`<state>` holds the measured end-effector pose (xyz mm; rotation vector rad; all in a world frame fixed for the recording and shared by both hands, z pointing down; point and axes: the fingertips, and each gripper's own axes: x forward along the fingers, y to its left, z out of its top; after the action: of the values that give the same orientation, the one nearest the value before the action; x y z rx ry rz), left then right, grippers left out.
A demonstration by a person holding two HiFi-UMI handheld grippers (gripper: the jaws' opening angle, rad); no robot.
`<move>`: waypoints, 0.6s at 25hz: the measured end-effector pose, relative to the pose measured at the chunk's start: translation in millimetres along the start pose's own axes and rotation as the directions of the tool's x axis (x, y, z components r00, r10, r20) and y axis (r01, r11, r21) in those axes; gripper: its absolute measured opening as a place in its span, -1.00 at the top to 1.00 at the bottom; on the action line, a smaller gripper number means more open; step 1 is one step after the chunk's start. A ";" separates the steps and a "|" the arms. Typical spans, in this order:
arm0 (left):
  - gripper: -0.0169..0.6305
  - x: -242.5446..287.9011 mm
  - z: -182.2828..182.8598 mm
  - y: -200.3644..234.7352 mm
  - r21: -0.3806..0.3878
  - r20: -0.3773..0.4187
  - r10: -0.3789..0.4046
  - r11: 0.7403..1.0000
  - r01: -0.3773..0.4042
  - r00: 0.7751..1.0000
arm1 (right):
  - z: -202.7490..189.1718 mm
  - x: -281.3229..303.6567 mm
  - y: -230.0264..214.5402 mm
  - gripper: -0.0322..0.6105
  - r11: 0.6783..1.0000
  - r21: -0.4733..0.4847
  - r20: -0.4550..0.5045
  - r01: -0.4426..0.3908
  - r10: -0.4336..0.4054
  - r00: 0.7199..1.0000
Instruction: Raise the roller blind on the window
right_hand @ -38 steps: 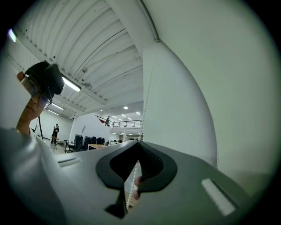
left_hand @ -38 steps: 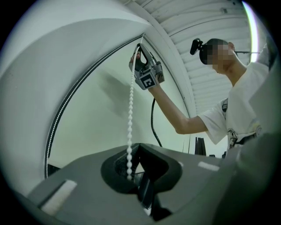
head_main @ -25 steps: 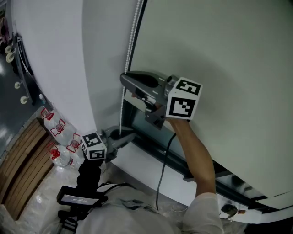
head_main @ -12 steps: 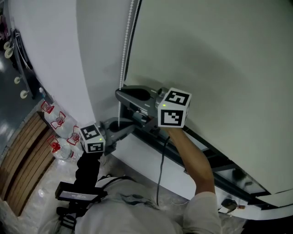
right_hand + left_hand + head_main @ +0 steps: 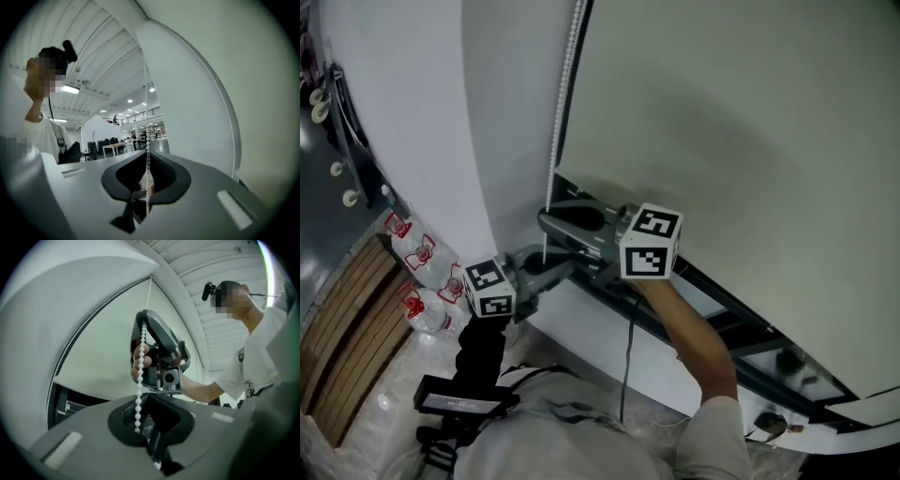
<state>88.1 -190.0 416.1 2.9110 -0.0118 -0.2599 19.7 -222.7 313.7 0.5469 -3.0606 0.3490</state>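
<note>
The pale roller blind (image 5: 722, 141) covers most of the window. Its white bead chain (image 5: 565, 94) hangs down the blind's left edge. My right gripper (image 5: 546, 223) is level beside the blind's bottom corner and shut on the chain (image 5: 146, 140), which runs through its closed jaws. Just below and to the left, my left gripper (image 5: 567, 269) points up slightly. In the left gripper view the chain (image 5: 139, 380) drops from the right gripper (image 5: 144, 319) into the left gripper (image 5: 140, 427), whose jaws look closed on it.
A dark window frame (image 5: 741, 328) shows under the blind, with a white sill below. A white wall (image 5: 412, 122) stands left of the chain. Water bottles (image 5: 417, 258) and wooden slats (image 5: 347, 319) lie on the floor at lower left.
My right gripper has come down beside the blind with the chain in its jaws, closing the distance to the left gripper. The left gripper has stayed where it was.
</note>
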 end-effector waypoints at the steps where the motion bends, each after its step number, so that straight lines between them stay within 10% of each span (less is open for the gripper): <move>1: 0.95 0.3 -0.6 -0.2 0.003 0.001 -0.004 1.000 0.004 1.000 | 3.8 -0.3 -1.2 0.75 1.000 -0.025 0.007 0.007 -0.007 1.000; 4: 0.95 1.8 -1.7 -1.0 0.002 0.000 -0.011 1.000 0.011 1.000 | 39.5 -4.8 -6.8 0.42 0.998 -0.056 0.085 0.016 -0.011 0.996; 15: 0.95 3.9 -3.7 -0.8 0.001 -0.003 -0.010 1.000 0.010 1.000 | 219.1 -13.8 -12.0 0.52 0.969 -0.232 0.299 0.084 -0.011 0.954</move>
<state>92.6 -188.5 418.8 2.9135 0.0029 -0.2578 42.5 -277.4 102.0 0.7164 -3.2942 -0.1227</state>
